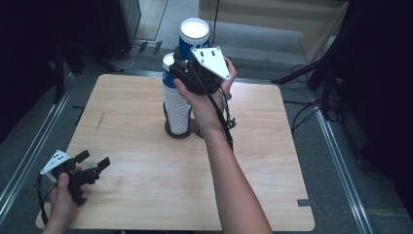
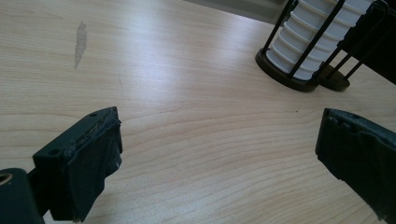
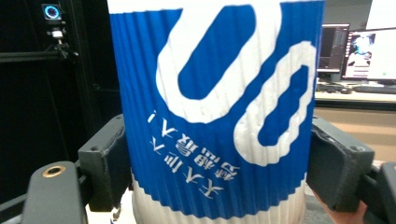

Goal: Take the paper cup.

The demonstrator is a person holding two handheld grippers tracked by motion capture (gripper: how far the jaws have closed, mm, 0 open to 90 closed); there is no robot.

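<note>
One blue and white ribbed paper cup is being held upside down in the air by the right gripper, above and just behind the tall stack of the same white paper cups that is standing in a dark wire holder in the middle of the light wooden table. In the right gripper view the two black jaws are pressing on both sides of the cup, near its rim end, and the printed letters are reading upside down, so the cup is inverted and its white bottom is facing up.

I am judging the cup as very light and rather soft: thin paper with a corrugated sleeve. It is going to crush if the jaws are squeezing harder, but the ribs are giving good friction, so a gentle grip is probably enough. The best place for holding seems to be across the middle of the wall, where the sleeve is making it stiffer, not at the thin rim. The cups are nesting tightly, so one may be dragging its neighbour along.

The left gripper is resting low at the near left corner of the table, and its jaws are standing spread wide with nothing between them.
</note>
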